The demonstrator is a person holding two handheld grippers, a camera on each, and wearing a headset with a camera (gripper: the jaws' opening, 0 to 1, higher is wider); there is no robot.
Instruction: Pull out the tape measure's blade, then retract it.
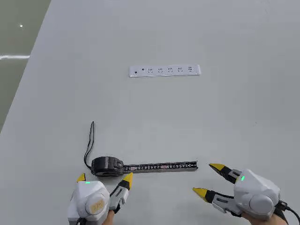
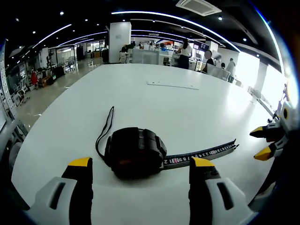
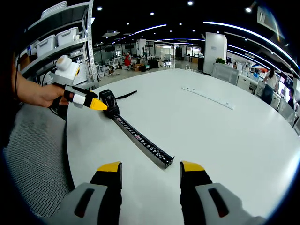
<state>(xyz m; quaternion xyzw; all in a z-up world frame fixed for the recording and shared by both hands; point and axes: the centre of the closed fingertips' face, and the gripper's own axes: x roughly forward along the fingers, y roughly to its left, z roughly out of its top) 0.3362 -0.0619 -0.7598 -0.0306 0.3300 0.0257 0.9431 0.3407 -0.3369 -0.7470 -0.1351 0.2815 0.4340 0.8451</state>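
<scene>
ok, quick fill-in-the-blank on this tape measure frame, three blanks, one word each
1. The left gripper and right gripper both have ___ jaws.
2. The blade of the tape measure lies pulled out, its tip toward the ___ gripper.
3. The power strip farther up the table is ___ in colour.
Missing: open; right; white.

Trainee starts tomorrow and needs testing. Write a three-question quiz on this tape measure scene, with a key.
1. True or false: the tape measure's blade is pulled out and lies flat on the table.
2. Which gripper sits nearest the tape measure's case?
3. The right gripper is: A) shut on the blade's tip; B) open, near the tip, not touching it; C) shut on the case.

Key: 1 true. 2 the left gripper. 3 B.
</scene>
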